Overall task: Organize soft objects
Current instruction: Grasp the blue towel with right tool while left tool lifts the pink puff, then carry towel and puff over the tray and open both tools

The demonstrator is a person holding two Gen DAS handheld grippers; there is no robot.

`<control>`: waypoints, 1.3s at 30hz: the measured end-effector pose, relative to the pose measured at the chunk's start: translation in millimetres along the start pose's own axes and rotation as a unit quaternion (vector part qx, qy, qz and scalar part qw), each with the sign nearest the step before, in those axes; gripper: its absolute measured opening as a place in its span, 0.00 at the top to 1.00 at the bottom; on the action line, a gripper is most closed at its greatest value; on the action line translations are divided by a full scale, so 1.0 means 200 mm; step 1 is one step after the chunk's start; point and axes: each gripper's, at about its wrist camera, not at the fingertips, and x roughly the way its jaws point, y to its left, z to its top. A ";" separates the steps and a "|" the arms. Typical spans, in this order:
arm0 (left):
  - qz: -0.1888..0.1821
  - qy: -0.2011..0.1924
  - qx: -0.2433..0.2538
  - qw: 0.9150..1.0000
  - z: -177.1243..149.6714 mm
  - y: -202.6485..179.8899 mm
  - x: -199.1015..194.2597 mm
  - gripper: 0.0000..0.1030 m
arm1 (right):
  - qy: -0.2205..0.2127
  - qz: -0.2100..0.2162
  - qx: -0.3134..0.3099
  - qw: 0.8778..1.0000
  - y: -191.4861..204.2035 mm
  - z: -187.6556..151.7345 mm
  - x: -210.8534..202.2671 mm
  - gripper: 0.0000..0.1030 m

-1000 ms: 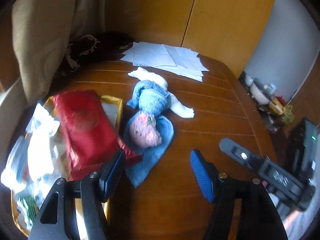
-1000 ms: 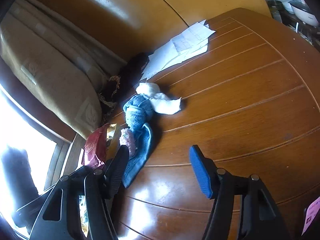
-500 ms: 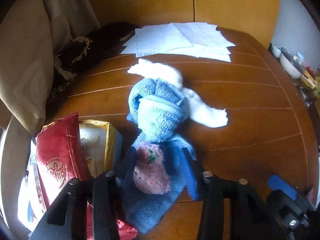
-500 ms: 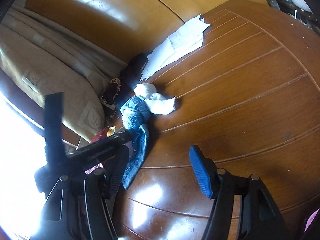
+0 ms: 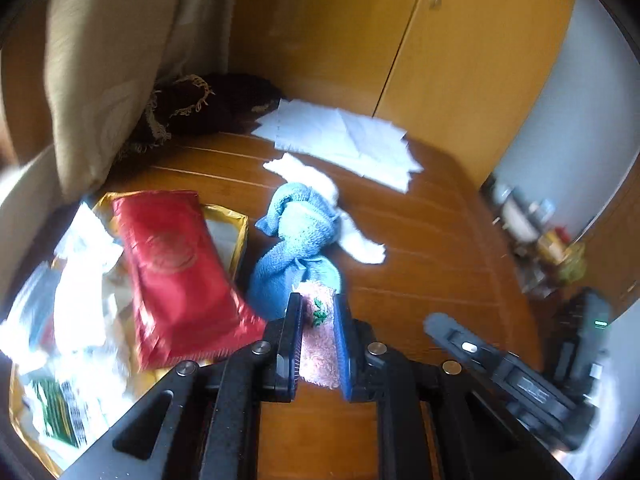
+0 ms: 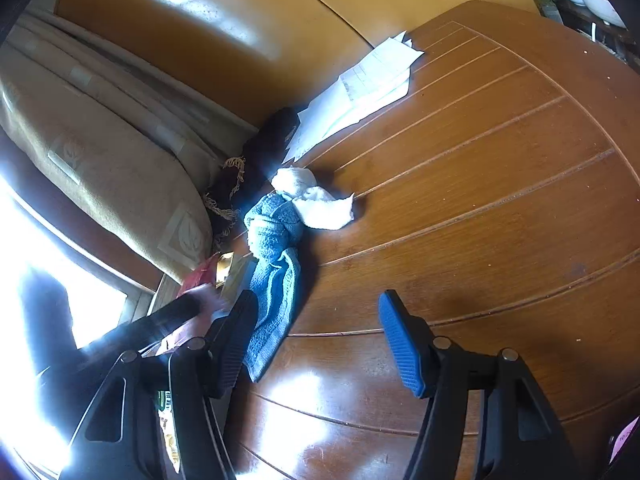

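My left gripper (image 5: 318, 320) is shut on a small pink cloth (image 5: 320, 344) with a green mark and holds it above the wooden table (image 5: 432, 248). Beyond it a crumpled blue towel (image 5: 298, 240) lies on the table with a white cloth (image 5: 360, 240) against its far side. In the right wrist view the blue towel (image 6: 276, 248) and the white cloth (image 6: 316, 200) lie left of centre. My right gripper (image 6: 320, 336) is open and empty above the table, with its left finger beside the towel's near end.
A red packet (image 5: 172, 268) lies on a gold tray (image 5: 236, 228) of wrappers at the left. White papers (image 5: 344, 140) and a dark fringed cloth (image 5: 208, 104) lie at the far side. A beige curtain (image 5: 100, 80) hangs left. Wooden cupboard doors (image 5: 440, 48) stand behind.
My left gripper went down around the pink cloth on the blue towel, shut on it and lifted it back toward me. The right gripper has hardly moved.
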 end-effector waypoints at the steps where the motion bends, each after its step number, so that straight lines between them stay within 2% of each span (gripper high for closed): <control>1: -0.009 -0.010 -0.012 1.000 -0.02 0.04 -0.06 0.87 | 0.004 0.001 -0.001 1.000 0.01 0.00 0.01 0.39; 5: -0.010 -0.058 -0.049 0.997 -0.07 0.17 -0.24 0.87 | 0.020 -0.004 -0.030 0.999 0.14 0.00 0.06 0.39; 10: -0.039 -0.083 -0.090 0.992 -0.09 0.36 -0.38 0.87 | 0.067 -0.011 -0.065 0.996 0.36 0.08 0.24 0.39; 14: -0.050 -0.106 -0.116 0.986 -0.11 0.50 -0.45 0.87 | 0.086 -0.039 -0.087 0.992 0.45 0.19 0.40 0.39; 19: -0.049 -0.112 -0.139 0.983 -0.14 0.65 -0.51 0.87 | 0.090 -0.088 -0.074 0.989 0.42 0.28 0.62 0.39; 23: -0.040 -0.120 -0.156 0.980 -0.17 0.75 -0.54 0.87 | 0.096 -0.095 -0.053 0.989 0.36 0.29 0.74 0.40; 24: -0.036 -0.121 -0.160 0.979 -0.18 0.77 -0.55 0.87 | 0.095 -0.098 -0.061 0.989 0.36 0.29 0.76 0.42; 25: -0.033 -0.122 -0.162 0.979 -0.18 0.78 -0.55 0.87 | 0.095 -0.101 -0.062 0.988 0.35 0.29 0.77 0.49; 27: -0.033 -0.123 -0.166 0.978 -0.19 0.80 -0.56 0.87 | 0.100 -0.089 -0.063 0.989 0.35 0.29 0.79 0.55; 30: -0.031 -0.125 -0.169 0.977 -0.20 0.82 -0.57 0.87 | 0.096 -0.099 -0.083 0.987 0.40 0.28 0.76 0.60; 33: -0.029 -0.125 -0.172 0.977 -0.21 0.84 -0.57 0.87 | 0.071 -0.085 -0.085 0.990 0.49 0.24 0.62 0.60; 39: -0.017 -0.125 -0.162 0.979 -0.16 0.83 -0.56 0.87 | -0.002 -0.017 -0.125 0.992 0.69 0.15 0.21 0.60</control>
